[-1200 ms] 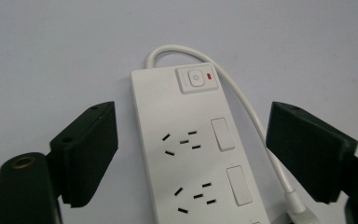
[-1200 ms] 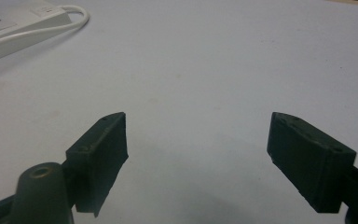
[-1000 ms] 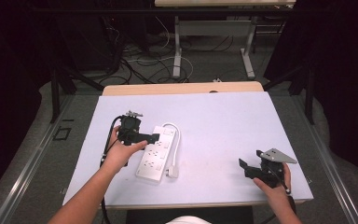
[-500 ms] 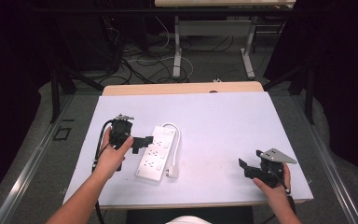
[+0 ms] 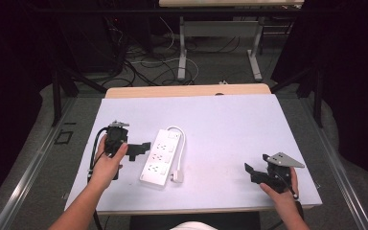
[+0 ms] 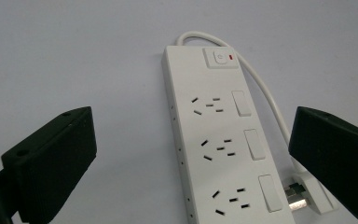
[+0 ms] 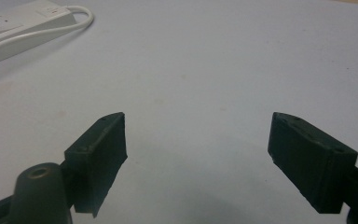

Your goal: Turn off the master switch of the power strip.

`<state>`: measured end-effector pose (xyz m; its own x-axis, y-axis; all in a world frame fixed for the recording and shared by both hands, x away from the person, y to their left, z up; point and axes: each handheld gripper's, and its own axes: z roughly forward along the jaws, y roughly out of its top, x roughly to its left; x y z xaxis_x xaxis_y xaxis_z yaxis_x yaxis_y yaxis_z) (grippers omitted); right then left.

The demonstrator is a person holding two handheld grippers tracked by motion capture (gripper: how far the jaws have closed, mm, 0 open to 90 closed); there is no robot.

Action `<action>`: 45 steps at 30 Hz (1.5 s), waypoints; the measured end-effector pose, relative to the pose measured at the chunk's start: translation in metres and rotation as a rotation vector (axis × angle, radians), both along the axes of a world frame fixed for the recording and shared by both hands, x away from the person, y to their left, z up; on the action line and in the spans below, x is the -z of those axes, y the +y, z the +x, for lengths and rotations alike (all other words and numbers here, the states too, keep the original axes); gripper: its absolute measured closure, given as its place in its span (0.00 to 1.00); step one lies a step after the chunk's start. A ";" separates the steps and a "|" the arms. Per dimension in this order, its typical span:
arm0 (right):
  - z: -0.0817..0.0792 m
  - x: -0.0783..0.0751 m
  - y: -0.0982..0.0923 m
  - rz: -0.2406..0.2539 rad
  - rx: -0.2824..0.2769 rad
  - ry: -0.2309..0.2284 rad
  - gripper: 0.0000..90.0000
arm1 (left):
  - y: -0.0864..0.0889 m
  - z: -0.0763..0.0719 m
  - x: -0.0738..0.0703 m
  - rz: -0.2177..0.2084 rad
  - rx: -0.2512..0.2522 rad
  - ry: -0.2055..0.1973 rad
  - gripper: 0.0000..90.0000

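Observation:
A white power strip [image 5: 160, 155] with three sockets lies flat on the pale table [image 5: 230, 124], left of centre. Its cord loops round its far end to a plug [image 5: 176, 177] lying by its near right side. My left gripper [image 5: 141, 149] is held just left of the strip, open, jaws pointing at it. In the left gripper view the strip [image 6: 223, 149] lies between and beyond the wide jaws of the left gripper [image 6: 191, 126], with the plug [image 6: 307, 196] at the right. My right gripper [image 5: 251, 172] rests near the table's front right corner, open and holding nothing.
In the right gripper view, bare table lies between the jaws of the right gripper [image 7: 198, 135], and the strip [image 7: 23, 25] is far off at top left. Behind the table are a wooden edge [image 5: 187, 90], desk legs and floor cables [image 5: 139, 62].
My left gripper has drawn back to the left, off the strip's edge and slightly toward the person. The right gripper and the strip have stayed put.

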<state>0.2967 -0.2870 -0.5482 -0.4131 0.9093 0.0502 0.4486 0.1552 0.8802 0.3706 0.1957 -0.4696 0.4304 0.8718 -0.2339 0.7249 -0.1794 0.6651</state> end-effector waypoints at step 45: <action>-0.001 -0.002 -0.002 -0.012 0.003 -0.003 0.21 | 0.052 -0.042 0.065 -0.026 -0.107 -0.055 0.06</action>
